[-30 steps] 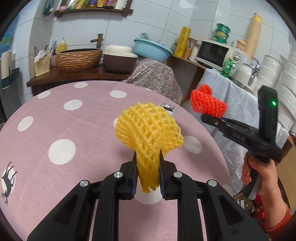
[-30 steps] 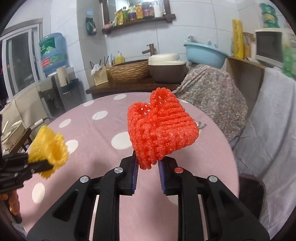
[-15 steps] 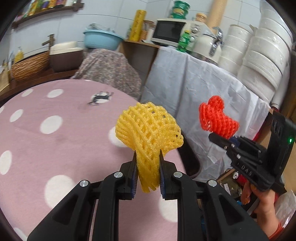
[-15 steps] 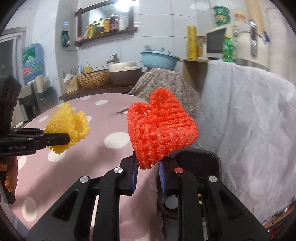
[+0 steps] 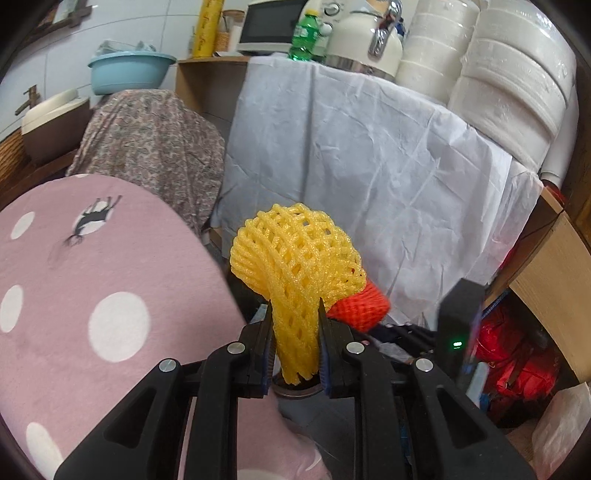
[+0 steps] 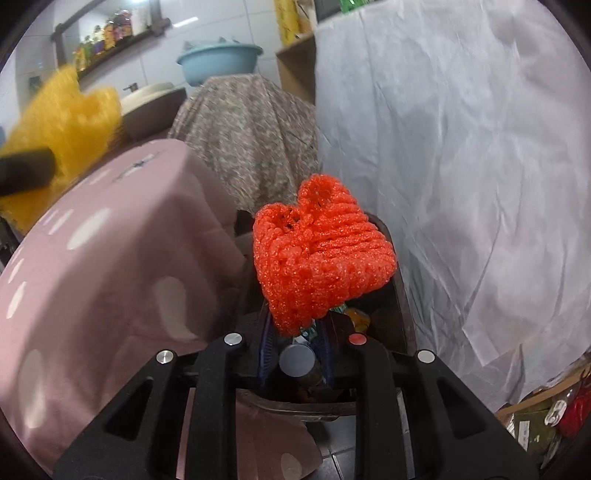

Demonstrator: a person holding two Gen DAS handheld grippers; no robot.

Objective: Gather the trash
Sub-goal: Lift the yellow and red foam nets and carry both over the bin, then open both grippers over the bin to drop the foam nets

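Observation:
My left gripper (image 5: 295, 347) is shut on a yellow foam fruit net (image 5: 295, 258), held up past the right edge of the pink polka-dot table (image 5: 92, 295). In the right wrist view my right gripper (image 6: 295, 332) is shut on a red foam fruit net (image 6: 321, 258). It hangs over a dark trash bin (image 6: 399, 295) on the floor beside the table, with bits of rubbish inside. The red net (image 5: 358, 312) shows low behind the yellow one in the left wrist view. The yellow net (image 6: 62, 125) appears blurred at the upper left of the right wrist view.
A white sheet (image 5: 369, 166) drapes a counter just right of the bin (image 5: 295, 391). A floral cloth (image 5: 147, 147) covers something behind the table. A kettle (image 5: 369, 40), a microwave (image 5: 273, 26) and stacked white tubs (image 5: 509, 85) stand above. Red bags (image 5: 517, 362) lie at the lower right.
Both grippers swung right off the table and downward, each keeping its net. The right one dropped lower and now hangs over the trash bin; the left one trails above and behind it.

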